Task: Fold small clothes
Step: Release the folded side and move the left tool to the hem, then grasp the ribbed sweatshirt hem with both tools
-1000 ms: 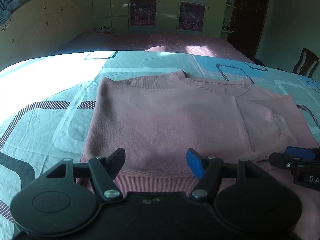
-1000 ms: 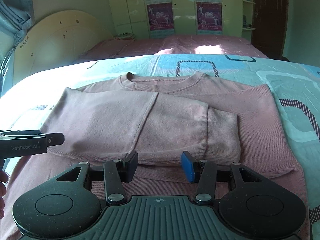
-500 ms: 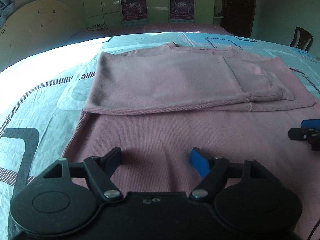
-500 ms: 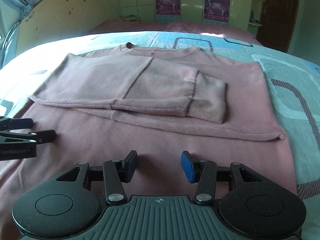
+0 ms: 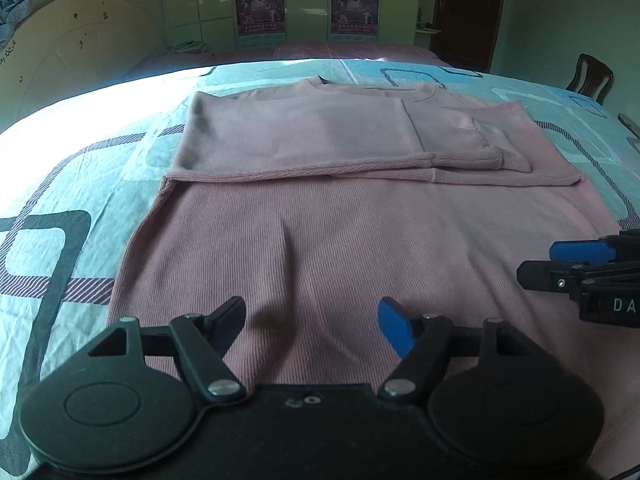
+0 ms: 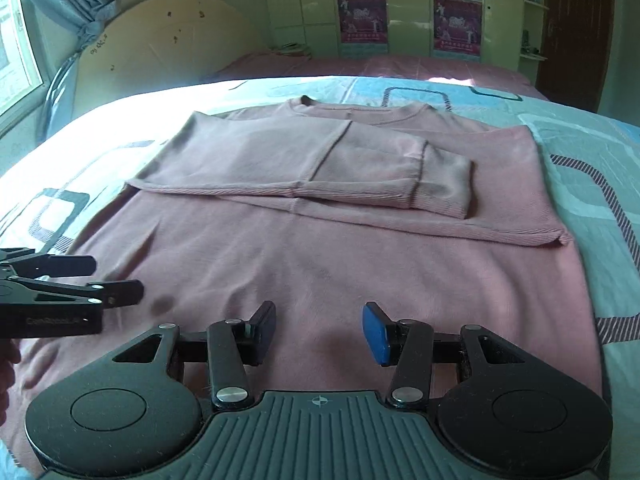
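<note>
A pink sweater (image 5: 340,240) lies flat on the bed, neck at the far end. Its sleeves (image 6: 400,176) are folded across the chest, and one ribbed cuff (image 6: 444,192) lies on top at the right. My left gripper (image 5: 311,312) hovers over the bare lower body of the sweater; its jaws are closing with nothing between them. My right gripper (image 6: 319,316) hangs open beside it over the same lower part, also empty. Each shows in the other's view: the right gripper (image 5: 542,264) at the right edge, the left gripper (image 6: 116,280) at the left edge.
The teal patterned bedsheet (image 5: 80,200) surrounds the sweater. Behind it are a second bed with a pink cover (image 5: 320,50), a cream headboard (image 5: 80,48), wardrobe doors with posters (image 6: 456,20), and a wooden chair (image 5: 592,76) at far right. A hand (image 6: 6,368) shows at the left edge.
Both grippers have drawn back from the folded sleeves' edge toward the near end of the sweater, so more bare fabric lies ahead of them. The sweater has not moved.
</note>
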Action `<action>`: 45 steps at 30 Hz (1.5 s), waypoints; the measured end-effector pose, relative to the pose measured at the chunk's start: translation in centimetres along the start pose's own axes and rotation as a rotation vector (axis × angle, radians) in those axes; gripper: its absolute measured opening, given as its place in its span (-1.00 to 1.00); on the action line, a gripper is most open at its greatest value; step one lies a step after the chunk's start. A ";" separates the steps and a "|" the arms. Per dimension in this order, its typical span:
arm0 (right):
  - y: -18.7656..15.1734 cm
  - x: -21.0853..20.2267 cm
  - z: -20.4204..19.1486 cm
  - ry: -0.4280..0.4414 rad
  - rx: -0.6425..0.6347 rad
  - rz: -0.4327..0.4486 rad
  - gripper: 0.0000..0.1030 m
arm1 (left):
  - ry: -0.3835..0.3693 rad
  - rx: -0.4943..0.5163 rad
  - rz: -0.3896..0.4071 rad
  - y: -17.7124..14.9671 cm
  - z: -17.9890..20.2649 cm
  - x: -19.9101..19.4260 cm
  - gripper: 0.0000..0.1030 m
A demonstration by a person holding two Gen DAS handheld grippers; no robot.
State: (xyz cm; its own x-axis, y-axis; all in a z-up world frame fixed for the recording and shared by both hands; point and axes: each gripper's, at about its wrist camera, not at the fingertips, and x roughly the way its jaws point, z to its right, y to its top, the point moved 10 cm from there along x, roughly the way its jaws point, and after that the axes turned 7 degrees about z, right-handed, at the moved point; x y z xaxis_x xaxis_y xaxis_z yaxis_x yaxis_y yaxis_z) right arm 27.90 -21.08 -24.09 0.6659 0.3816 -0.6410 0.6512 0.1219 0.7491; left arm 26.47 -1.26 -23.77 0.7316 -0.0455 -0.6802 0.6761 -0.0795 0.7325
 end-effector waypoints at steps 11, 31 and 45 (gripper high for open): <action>-6.9 -7.0 4.6 -0.234 0.051 -0.034 -0.07 | 0.010 -0.032 -0.018 -5.3 -4.2 -4.8 0.42; -12.2 -16.6 8.0 -0.453 0.203 0.029 0.45 | -0.048 -0.275 -0.059 -11.7 -9.7 -11.7 0.29; -12.9 -16.0 8.0 -0.279 0.398 -0.009 -0.78 | -0.196 -0.336 -0.093 -10.4 -8.3 -10.7 -0.79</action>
State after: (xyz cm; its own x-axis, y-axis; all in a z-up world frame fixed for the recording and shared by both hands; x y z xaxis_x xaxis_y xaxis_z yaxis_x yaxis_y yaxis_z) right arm 11.73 -36.10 -24.82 0.6963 0.1156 -0.7084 0.7099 -0.2565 0.6559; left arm 12.33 8.28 -23.85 0.6570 -0.2452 -0.7129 0.7537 0.2365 0.6132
